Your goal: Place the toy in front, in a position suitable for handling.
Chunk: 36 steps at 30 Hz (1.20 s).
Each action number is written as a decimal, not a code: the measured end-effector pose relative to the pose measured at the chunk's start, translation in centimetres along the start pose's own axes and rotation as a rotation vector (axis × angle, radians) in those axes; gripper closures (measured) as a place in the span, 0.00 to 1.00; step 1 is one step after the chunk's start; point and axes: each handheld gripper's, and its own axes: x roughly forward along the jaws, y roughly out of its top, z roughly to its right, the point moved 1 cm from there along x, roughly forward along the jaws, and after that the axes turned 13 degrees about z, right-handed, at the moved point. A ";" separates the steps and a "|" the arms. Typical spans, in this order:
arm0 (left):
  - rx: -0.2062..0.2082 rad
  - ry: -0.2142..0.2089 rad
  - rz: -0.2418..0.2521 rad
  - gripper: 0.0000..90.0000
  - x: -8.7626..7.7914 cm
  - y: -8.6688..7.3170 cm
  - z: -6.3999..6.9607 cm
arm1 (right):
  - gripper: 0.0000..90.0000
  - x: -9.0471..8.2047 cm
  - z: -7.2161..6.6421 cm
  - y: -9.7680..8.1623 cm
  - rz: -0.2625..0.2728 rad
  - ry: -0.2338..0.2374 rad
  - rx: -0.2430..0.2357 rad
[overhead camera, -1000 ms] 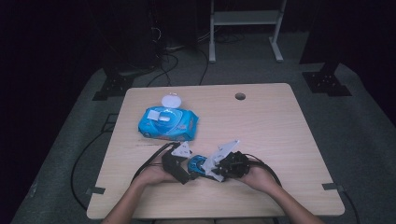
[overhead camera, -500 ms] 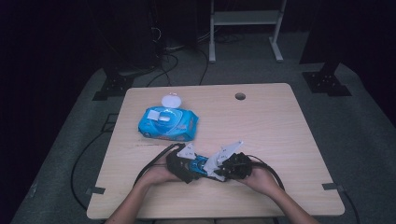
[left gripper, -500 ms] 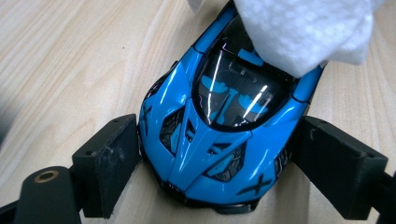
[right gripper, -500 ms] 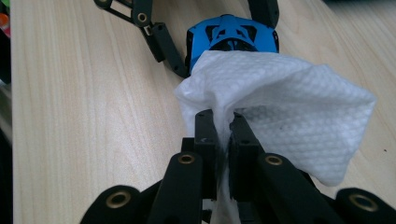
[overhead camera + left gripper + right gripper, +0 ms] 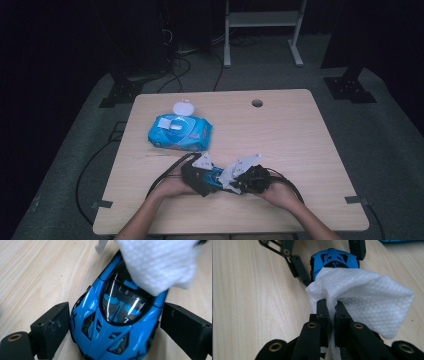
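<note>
1. The left tool [image 5: 212,176] lies low over the near part of the tabletop [image 5: 300,135], held in the person's left hand [image 5: 172,186].
2. Its jaws stand wide, one on each side of a blue toy car [image 5: 117,315]. The car sits between them with its nose toward the tool's body.
3. In the left gripper view the near-left pad lies just beside the car's flank and the other pad just beside the opposite flank; whether either presses on the car cannot be told. These jaws have just been opening a little, with the car between them.
4. The right tool [image 5: 331,305] faces the left tool from the other end of the car, held in the person's right hand [image 5: 280,192].
5. Its jaws are closed tight on a white wipe [image 5: 364,302]. The pinched fold runs down between the two pads, and the rest of the sheet billows out ahead of and to one side of the tips.
6. The free part of the wipe lies over the car's rear end and roof, directly ahead of the right tool's tips. In the left gripper view it covers the far end of the car's dark glazed roof.
7. A blue pack of wipes [image 5: 180,132] lies on the tabletop well beyond the left tool, its round white lid [image 5: 183,108] flipped open on the far side.
8. Black cables [image 5: 165,175] trail from both tools across the near tabletop.
</note>
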 end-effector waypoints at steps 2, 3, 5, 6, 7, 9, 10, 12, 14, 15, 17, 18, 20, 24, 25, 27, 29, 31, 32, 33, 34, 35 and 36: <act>0.007 0.004 -0.002 0.10 0.2 0.0 0.1 | 0.93 -0.2 0.0 0.1 0.008 0.027 0.019; 0.009 0.004 0.003 0.10 0.2 0.0 0.1 | 0.93 -0.3 0.0 0.0 0.008 0.034 0.030; 0.019 0.012 0.006 0.12 0.0 0.0 0.3 | 0.94 -0.3 0.1 -0.1 0.005 0.031 0.031; 0.016 0.019 0.014 0.15 0.0 0.0 0.4 | 0.94 -0.3 0.2 -0.1 0.003 0.029 0.043; 0.007 0.027 0.013 0.15 0.0 0.0 0.4 | 0.94 -0.4 0.4 -0.2 -0.003 0.019 0.046; -0.001 0.048 0.008 0.15 0.1 0.1 0.7 | 0.94 -0.4 0.5 -0.3 -0.014 -0.005 0.041; -0.007 0.064 0.003 0.16 0.2 0.2 0.8 | 0.94 -0.4 0.6 -0.3 -0.020 -0.015 0.035; -0.035 0.099 0.001 0.16 0.4 0.5 1.2 | 0.94 -0.5 0.7 -0.3 -0.033 -0.046 0.006; -0.040 0.117 -0.002 0.16 0.6 0.7 1.5 | 0.94 -0.7 1.0 -0.5 -0.040 -0.065 0.007; -0.040 0.112 0.000 0.17 0.6 0.7 1.6 | 0.94 -0.9 1.2 -0.6 -0.040 -0.070 0.013; -0.029 0.085 0.018 0.18 0.3 0.5 1.6 | 0.94 -1.2 1.6 -0.9 -0.042 -0.086 0.018; -0.028 0.068 0.019 0.18 0.1 0.3 1.5 | 0.94 -1.3 1.8 -1.1 -0.041 -0.088 0.021; -0.039 0.061 0.022 0.20 0.0 0.0 1.4 | 0.94 -1.6 2.0 -1.3 -0.042 -0.090 0.027; -0.036 0.070 0.041 0.26 -0.2 -0.2 1.4 | 0.94 -1.6 2.3 -1.1 -0.051 -0.093 0.044; -0.035 0.069 0.042 0.26 -0.2 -0.2 1.4 | 0.94 -1.5 2.0 -0.9 -0.047 -0.091 0.032; -0.039 0.062 0.044 0.26 -0.1 -0.2 1.3 | 0.94 -1.0 1.6 -0.4 -0.029 -0.059 0.025; -0.050 0.055 0.047 0.22 0.2 0.0 1.3 | 0.94 -0.1 1.0 0.2 -0.022 -0.005 0.026; -0.028 0.073 0.042 0.19 0.4 0.2 1.5 | 0.92 0.7 0.7 0.6 -0.034 -0.011 0.008; -0.022 0.074 0.041 0.19 0.4 0.3 1.5 | 0.88 0.7 0.6 0.6 -0.034 -0.003 0.012; -0.020 0.074 0.043 0.20 0.5 0.3 1.6 | 0.80 0.6 0.7 0.6 -0.038 0.004 0.018; -0.021 0.076 0.049 0.20 0.5 0.3 1.6 | 0.73 0.3 0.6 0.6 -0.042 0.008 0.025; -0.020 0.078 0.052 0.21 0.5 0.2 1.5 | 0.67 -0.2 0.6 0.6 -0.043 -0.016 0.011; -0.028 0.073 0.057 0.23 0.5 0.1 1.5 | 0.63 -0.5 0.5 0.5 -0.040 -0.037 -0.003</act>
